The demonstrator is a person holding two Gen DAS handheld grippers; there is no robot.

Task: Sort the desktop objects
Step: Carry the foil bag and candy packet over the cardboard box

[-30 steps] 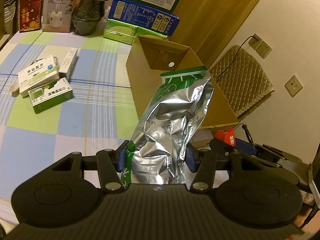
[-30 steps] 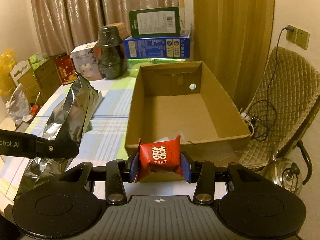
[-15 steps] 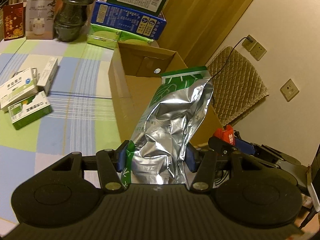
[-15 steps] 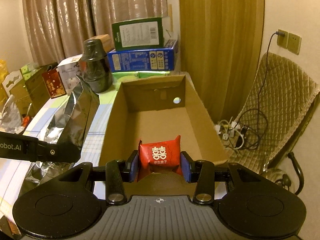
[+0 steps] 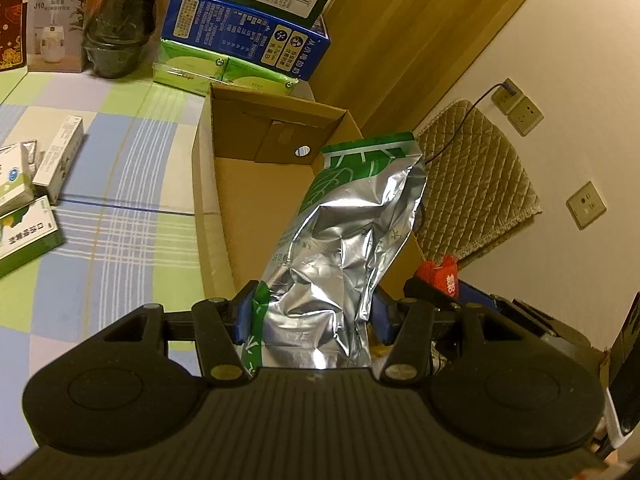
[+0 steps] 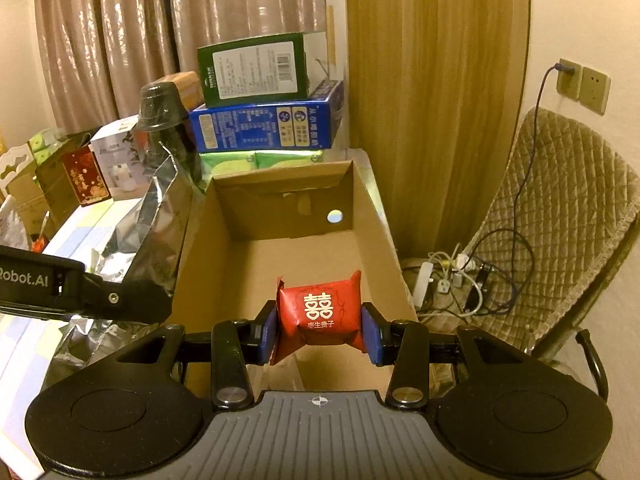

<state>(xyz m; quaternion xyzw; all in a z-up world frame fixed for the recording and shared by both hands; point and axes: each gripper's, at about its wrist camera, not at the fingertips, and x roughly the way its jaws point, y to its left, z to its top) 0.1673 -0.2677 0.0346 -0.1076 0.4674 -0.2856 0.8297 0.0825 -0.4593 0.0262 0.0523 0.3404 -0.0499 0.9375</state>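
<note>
Blue pads (image 5: 243, 316) of our left gripper (image 5: 312, 314) clamp the lower end of a crinkled silver foil pouch with green print (image 5: 344, 248), which rises tilted above the near end of the open brown cardboard box (image 5: 208, 184). Our right gripper (image 6: 319, 326) squeezes a small red packet with white characters (image 6: 320, 314) between its own blue pads (image 6: 267, 330), holding it over the box's bare floor (image 6: 312, 256) near the front wall. From the right wrist view the pouch (image 6: 156, 216) stands just beside the box's left wall. Beyond the box we see a blue carton (image 6: 264, 126) topped by a dark green carton (image 6: 256, 70). White and green medicine boxes (image 5: 28, 228) lie on the checked tablecloth (image 5: 116, 200), well apart from the box.
</note>
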